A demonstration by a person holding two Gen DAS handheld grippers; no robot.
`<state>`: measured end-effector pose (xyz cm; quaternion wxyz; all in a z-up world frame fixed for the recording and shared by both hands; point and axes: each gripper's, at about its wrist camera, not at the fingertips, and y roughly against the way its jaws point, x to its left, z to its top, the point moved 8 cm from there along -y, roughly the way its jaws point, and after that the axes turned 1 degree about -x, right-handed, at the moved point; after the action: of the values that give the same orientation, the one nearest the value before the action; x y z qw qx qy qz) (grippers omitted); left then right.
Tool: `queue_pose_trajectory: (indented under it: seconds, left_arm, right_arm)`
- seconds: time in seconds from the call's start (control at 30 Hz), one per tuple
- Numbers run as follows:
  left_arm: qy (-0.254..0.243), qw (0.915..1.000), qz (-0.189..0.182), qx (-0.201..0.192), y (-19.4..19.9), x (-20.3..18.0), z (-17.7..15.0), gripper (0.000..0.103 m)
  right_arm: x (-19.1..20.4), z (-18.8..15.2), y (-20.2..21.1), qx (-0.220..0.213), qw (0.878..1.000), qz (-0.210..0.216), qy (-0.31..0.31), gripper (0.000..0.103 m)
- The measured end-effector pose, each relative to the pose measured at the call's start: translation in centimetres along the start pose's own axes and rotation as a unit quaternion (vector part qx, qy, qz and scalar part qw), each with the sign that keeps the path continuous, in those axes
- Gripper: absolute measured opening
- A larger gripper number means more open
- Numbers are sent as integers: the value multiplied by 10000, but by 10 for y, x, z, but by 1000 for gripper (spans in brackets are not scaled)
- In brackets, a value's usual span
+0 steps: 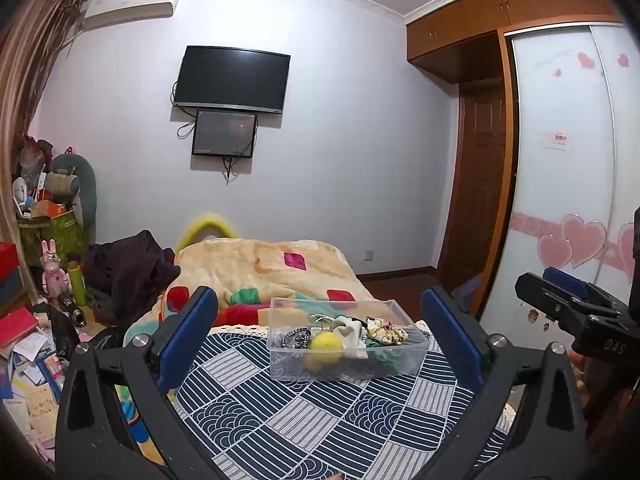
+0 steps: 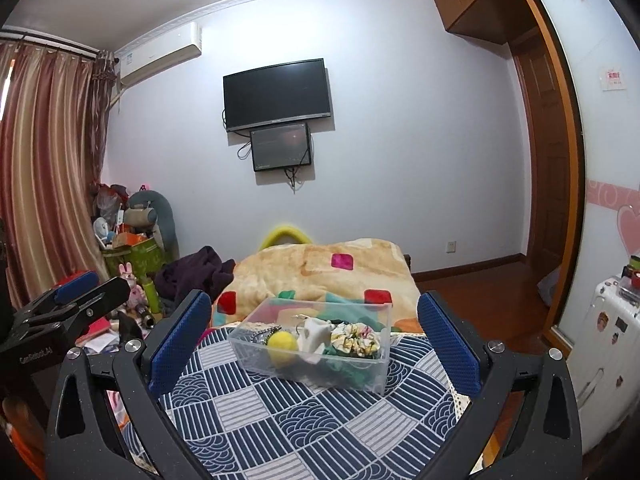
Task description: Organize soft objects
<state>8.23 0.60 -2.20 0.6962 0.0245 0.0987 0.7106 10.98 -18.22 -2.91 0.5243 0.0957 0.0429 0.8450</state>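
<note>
Blue patterned cloth [image 1: 320, 420] – clear plastic box [image 1: 404, 364] on it (far edge), blanket [image 1: 260, 264] behind

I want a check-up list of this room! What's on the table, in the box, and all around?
Surface: blue patterned cloth, bare around the box.
Job's things: clear box holding yellow ball, white cloth, floral scrunchie, green fabric.
Clutter: piled boxes and toys, far left.
Grippers: left gripper open; right gripper open; both empty.
Cables: dangling under the screens.
Surroundings: blanket, TV, wardrobe.
</note>
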Motion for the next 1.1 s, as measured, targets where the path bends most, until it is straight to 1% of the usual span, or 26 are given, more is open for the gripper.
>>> queue_pose_trajectory:
  seconds: [0.23,1.1]
  left_arm:
    - [-54,10000,-4,-21,2,-3,-3,103]
    - [70,9999,-95,32,1,-3,-5,103]
  right_arm:
    - [0,0,1,-14,10000,10,31,103]
    - [7,0,2,11,10000,89,-1,103]
